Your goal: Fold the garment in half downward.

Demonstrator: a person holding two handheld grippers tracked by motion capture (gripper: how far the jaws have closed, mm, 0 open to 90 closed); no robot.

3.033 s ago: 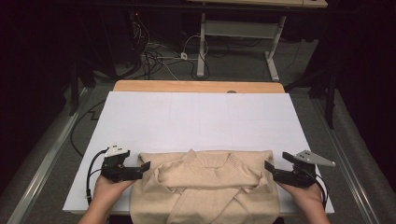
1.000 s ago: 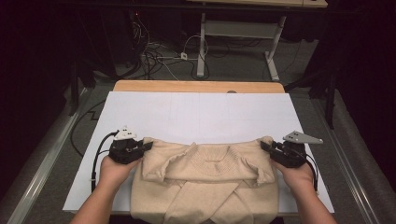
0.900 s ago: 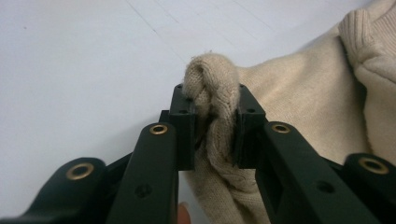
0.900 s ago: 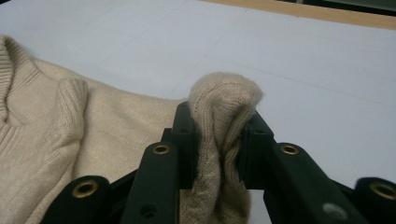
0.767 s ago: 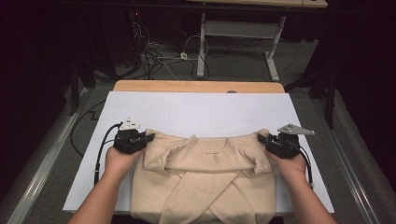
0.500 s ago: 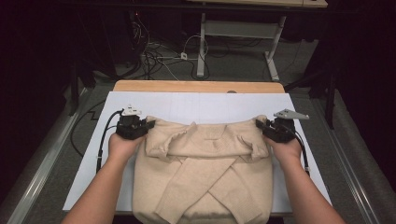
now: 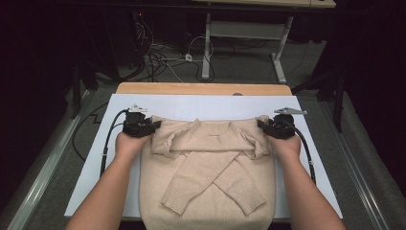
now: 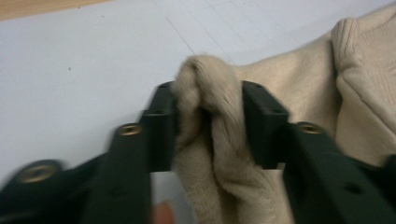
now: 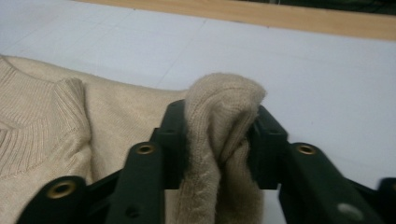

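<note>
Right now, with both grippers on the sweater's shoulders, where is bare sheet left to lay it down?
Bare white sheet runs between the sweater collar and the wooden strip. Narrow bare margins flank the sweater, outside each forearm. It is crowded at the shoulders, where the left gripper and the right gripper sit, and the near edge is covered.

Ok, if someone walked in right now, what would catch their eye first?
The beige sweater, spread on the white table cover with its sleeves crossed over the front. Then the left gripper and right gripper, one at each shoulder; their jaws have just been opening, yet a bunched fold of knit sits between the fingers of each.
</note>
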